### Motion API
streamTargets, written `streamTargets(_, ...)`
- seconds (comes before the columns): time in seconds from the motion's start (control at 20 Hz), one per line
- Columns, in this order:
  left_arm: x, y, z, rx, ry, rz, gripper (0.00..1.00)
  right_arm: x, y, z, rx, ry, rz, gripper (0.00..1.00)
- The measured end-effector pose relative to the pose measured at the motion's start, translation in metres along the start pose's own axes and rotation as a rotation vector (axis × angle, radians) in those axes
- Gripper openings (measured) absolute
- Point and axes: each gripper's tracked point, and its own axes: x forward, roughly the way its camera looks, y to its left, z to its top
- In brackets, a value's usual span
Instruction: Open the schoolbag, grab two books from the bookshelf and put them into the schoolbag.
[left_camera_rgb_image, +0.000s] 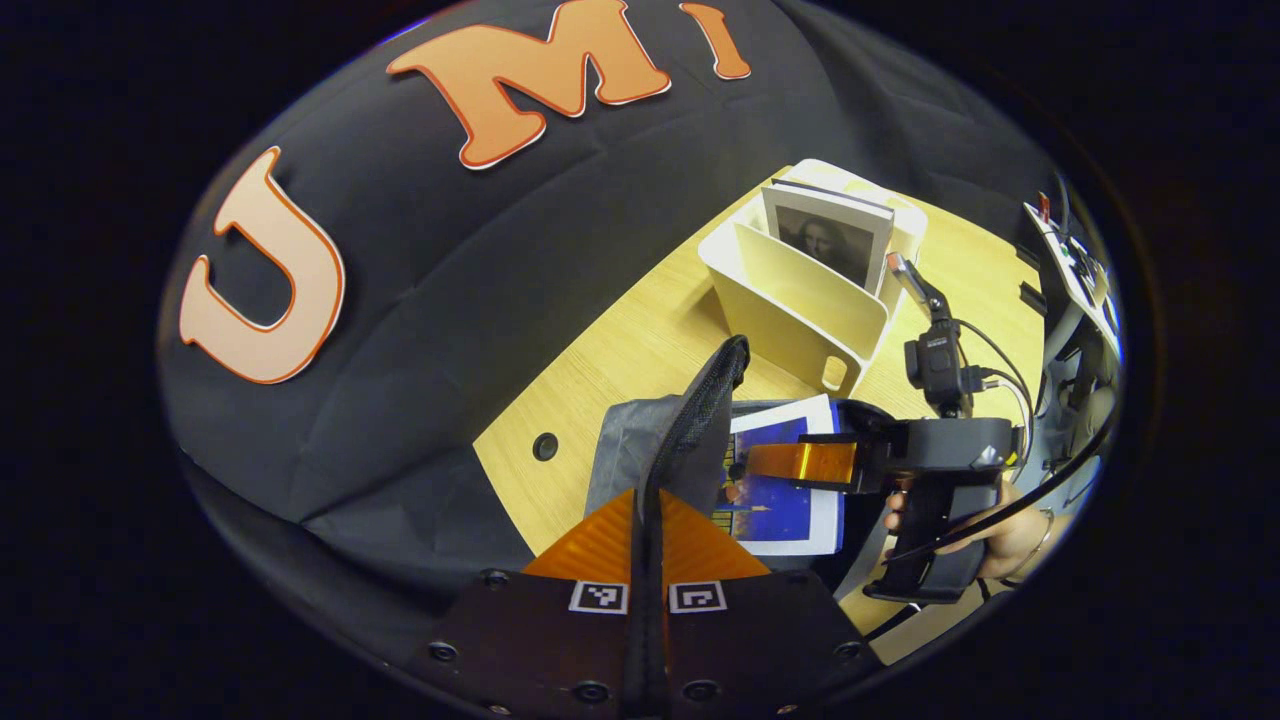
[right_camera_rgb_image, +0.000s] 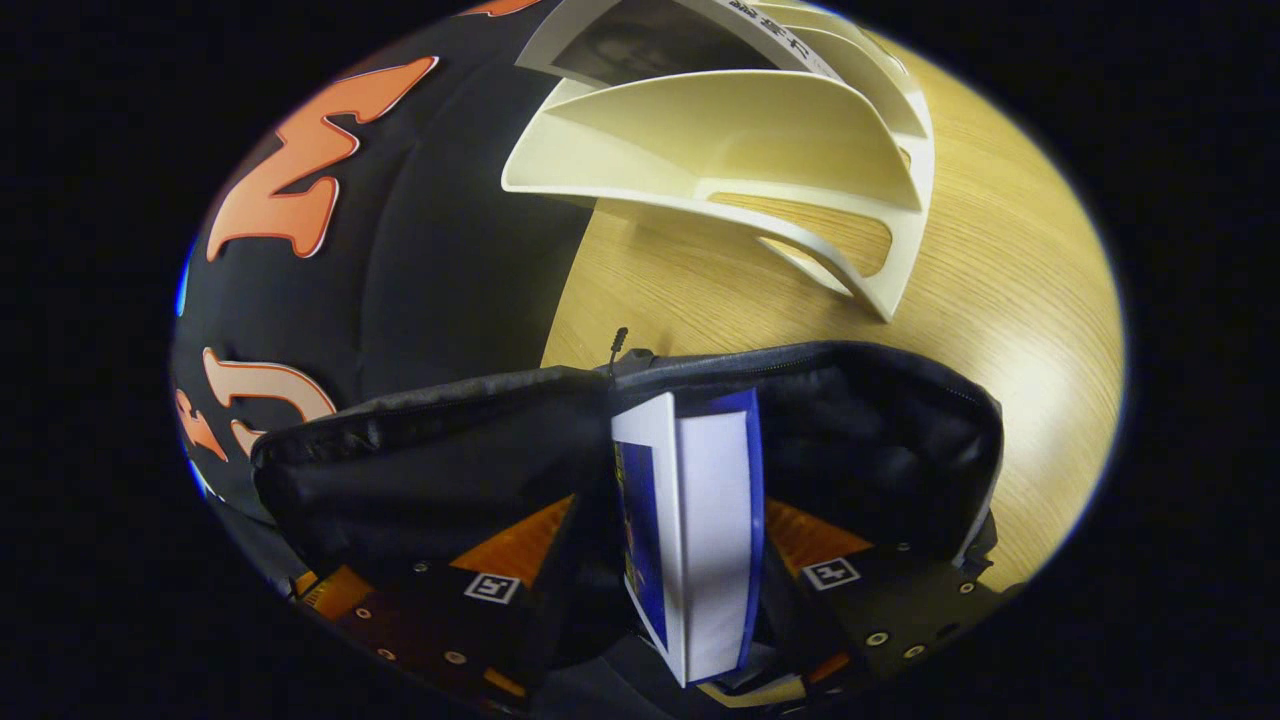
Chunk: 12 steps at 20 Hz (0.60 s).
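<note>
The schoolbag (right_camera_rgb_image: 450, 470) is dark and lies open on the wooden table (right_camera_rgb_image: 1000, 300). In the left gripper view, my left gripper (left_camera_rgb_image: 645, 510) is shut on a black mesh strap (left_camera_rgb_image: 700, 400) of the grey-sided schoolbag (left_camera_rgb_image: 622, 450) and holds it upright. My right gripper (right_camera_rgb_image: 690, 520) is shut on a blue-and-white book (right_camera_rgb_image: 710, 540), held edge-on over the bag's mouth. From the left gripper view, the right gripper (left_camera_rgb_image: 800, 462) and its blue-covered book (left_camera_rgb_image: 785, 500) sit just right of the strap. The cream bookshelf (left_camera_rgb_image: 800, 300) holds a book with a portrait cover (left_camera_rgb_image: 830, 240).
The cream bookshelf (right_camera_rgb_image: 740, 150) stands just beyond the bag, near the black cloth wall. A round hole (left_camera_rgb_image: 545, 446) sits in the tabletop left of the bag. A hand (left_camera_rgb_image: 1010, 540) holds the right gripper's grip, with cables and equipment (left_camera_rgb_image: 1075, 290) behind it.
</note>
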Motion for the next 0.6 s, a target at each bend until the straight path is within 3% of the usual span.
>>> streamTargets(0.1,0.002,0.0,0.001,-0.007,-0.003,-0.012,0.01,-0.006,-0.007,0.0,-0.01,0.019,-0.024,0.97)
streamTargets(0.6,0.001,-0.007,-0.011,-0.034,-0.017,-0.055,0.01,-0.068,-0.042,0.04,-0.049,-0.026,-0.092,0.98)
